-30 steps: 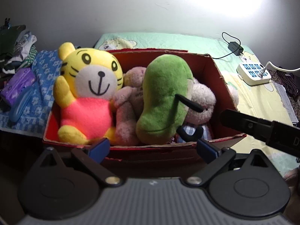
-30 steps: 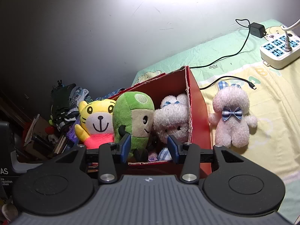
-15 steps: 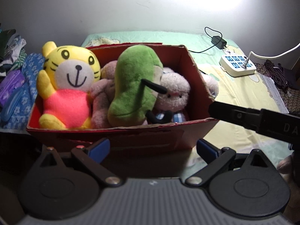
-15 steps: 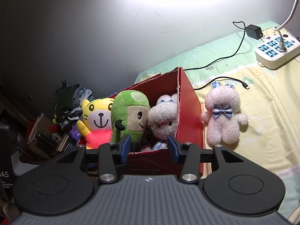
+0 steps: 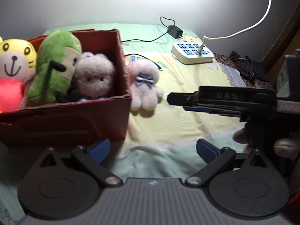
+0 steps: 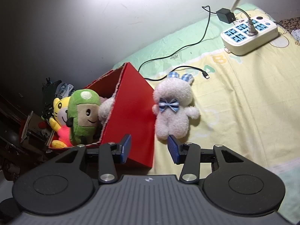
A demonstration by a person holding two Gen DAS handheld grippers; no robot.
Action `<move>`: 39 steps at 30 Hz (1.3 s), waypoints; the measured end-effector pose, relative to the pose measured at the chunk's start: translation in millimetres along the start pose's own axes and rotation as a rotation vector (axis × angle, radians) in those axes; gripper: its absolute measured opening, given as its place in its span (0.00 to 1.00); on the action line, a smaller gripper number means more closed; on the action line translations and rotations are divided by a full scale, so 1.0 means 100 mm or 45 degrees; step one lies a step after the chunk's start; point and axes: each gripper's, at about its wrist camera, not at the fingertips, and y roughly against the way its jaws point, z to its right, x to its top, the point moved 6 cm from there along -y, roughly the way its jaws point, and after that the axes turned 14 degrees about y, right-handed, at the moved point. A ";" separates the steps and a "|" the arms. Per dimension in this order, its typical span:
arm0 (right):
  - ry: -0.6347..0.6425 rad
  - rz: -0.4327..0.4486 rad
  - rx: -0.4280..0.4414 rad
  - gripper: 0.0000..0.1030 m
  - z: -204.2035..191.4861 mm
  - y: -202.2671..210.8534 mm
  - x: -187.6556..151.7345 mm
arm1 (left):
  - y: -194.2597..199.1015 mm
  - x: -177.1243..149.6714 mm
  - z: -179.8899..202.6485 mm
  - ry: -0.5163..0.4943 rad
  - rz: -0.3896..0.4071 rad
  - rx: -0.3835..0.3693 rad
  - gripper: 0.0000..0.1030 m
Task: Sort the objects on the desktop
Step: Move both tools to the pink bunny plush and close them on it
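Note:
A red cardboard box [image 5: 78,118] holds a yellow tiger plush [image 5: 15,65], a green plush [image 5: 54,63] and a pale pink bunny [image 5: 93,76]. A second pale bunny with a blue bow tie [image 5: 144,88] lies on the sheet just right of the box. My left gripper [image 5: 152,150] is open and empty, low over the sheet near the box's front corner. My right gripper [image 6: 149,147] is open and empty, and the box [image 6: 131,116] and the bow-tie bunny [image 6: 174,112] lie just beyond its fingers. From the left wrist, the right gripper [image 5: 178,101] comes in from the right toward that bunny.
A white power strip [image 6: 249,35] with a plugged white cord sits far right on the sheet. A black charger [image 6: 225,16] and its cable [image 6: 187,69] run behind the bunny. Clothes [image 6: 56,91] are piled left of the box. A hand [image 5: 241,136] holds the right gripper.
Both grippers have swung right and lower, away from the box's front. The bow-tie bunny now lies closer in front of the right gripper. Neither gripper's opening has changed.

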 end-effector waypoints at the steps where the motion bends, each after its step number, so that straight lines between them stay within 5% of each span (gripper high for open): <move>1: -0.001 -0.014 -0.004 0.46 0.05 -0.02 -0.01 | -0.05 -0.03 0.05 0.003 -0.004 -0.015 0.96; 10: 0.083 -0.103 0.027 0.46 0.33 -0.24 -0.03 | -0.46 -0.15 0.30 0.033 -0.011 -0.036 0.96; 27: 0.075 -0.217 0.102 0.42 0.38 -0.97 0.06 | -0.43 -0.22 0.03 0.156 0.001 0.162 0.96; 31: 0.047 -0.211 0.132 0.28 0.41 -0.99 0.07 | -0.43 -0.20 0.01 0.178 0.006 0.169 0.96; 39: 0.008 -0.186 0.174 0.24 0.65 -0.59 -0.04 | -0.52 -0.15 0.19 0.125 -0.017 0.104 0.96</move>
